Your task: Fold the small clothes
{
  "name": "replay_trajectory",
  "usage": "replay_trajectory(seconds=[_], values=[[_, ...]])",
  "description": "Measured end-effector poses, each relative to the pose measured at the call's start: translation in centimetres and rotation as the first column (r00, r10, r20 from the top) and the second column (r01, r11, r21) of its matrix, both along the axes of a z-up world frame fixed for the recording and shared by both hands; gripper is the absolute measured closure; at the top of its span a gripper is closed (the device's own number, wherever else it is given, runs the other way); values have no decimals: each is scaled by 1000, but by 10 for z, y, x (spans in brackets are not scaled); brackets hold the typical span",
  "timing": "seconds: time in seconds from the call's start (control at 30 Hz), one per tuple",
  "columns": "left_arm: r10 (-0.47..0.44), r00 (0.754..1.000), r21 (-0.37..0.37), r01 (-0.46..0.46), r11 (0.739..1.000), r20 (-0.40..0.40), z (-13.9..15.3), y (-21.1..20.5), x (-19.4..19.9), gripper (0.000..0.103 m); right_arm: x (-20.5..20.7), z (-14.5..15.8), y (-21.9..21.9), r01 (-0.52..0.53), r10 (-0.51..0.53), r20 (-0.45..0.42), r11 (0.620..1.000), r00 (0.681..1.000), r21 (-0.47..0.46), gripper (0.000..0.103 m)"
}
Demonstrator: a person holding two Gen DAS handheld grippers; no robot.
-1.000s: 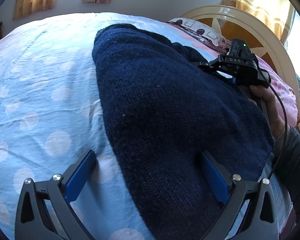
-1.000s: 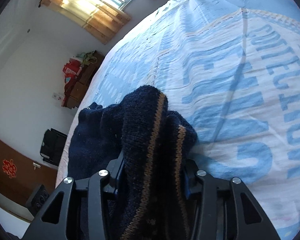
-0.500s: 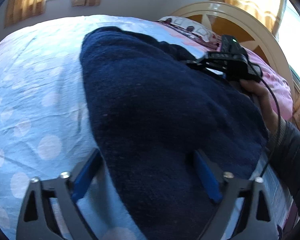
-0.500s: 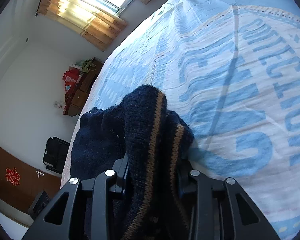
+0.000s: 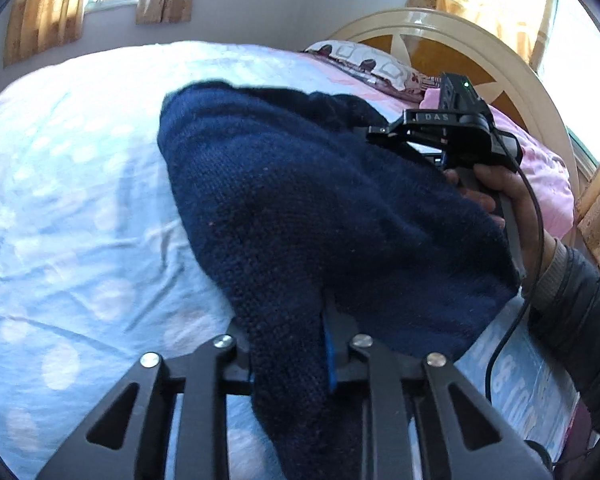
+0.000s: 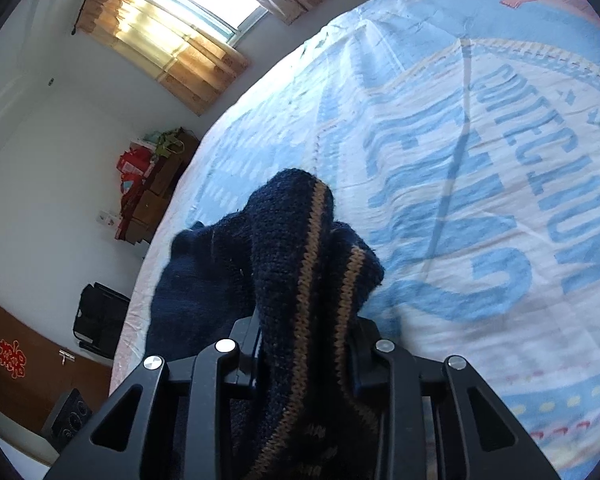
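Observation:
A dark navy knitted sweater [image 5: 300,200] lies on the light blue bedsheet [image 5: 80,200]. My left gripper [image 5: 290,354] is shut on its near edge, with the knit bunched between the fingers. My right gripper [image 6: 306,344] is shut on another part of the sweater [image 6: 300,248], where tan stripes run along the knit. The right gripper [image 5: 446,128] and the hand holding it also show in the left wrist view, at the sweater's far right side. The fingertips of both grippers are hidden by the cloth.
A pink pillow [image 5: 540,168] and a curved cream headboard [image 5: 480,40] stand at the back right. The bed cover [image 6: 480,160] with large blue letters spreads to the right. A cabinet with red bags [image 6: 148,184] and a black bag [image 6: 96,316] stand by the wall.
My left gripper has gone from open around the sweater's edge to shut on it. The right gripper has stayed shut on the striped part, moving little.

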State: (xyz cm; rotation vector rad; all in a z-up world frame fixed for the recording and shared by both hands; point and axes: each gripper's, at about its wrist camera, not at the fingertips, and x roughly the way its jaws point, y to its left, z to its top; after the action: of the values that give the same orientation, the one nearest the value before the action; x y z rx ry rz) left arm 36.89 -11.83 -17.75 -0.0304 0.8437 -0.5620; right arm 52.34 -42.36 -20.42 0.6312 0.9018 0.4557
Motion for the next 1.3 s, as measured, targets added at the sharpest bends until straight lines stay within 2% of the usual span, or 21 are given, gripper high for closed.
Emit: replay_trajectory(seconds=[0.23, 0.43, 0.57, 1.0, 1.3], values=[[-21, 998, 30, 19, 999, 56, 23, 3, -14, 81, -18, 22, 12, -9, 9, 35, 1000, 999, -6, 73], [-6, 996, 34, 4, 999, 86, 39, 24, -30, 81, -34, 37, 33, -30, 31, 52, 999, 998, -12, 75], [16, 995, 47, -20, 999, 94, 46, 40, -38, 81, -41, 43, 57, -51, 52, 57, 999, 997, -7, 80], [148, 979, 64, -158, 985, 143, 64, 128, -74, 81, -41, 49, 182, -195, 194, 52, 981, 980, 8, 83], [264, 950, 67, -278, 958, 168, 68, 138, -83, 81, -32, 55, 284, -325, 323, 67, 945, 944, 28, 83]])
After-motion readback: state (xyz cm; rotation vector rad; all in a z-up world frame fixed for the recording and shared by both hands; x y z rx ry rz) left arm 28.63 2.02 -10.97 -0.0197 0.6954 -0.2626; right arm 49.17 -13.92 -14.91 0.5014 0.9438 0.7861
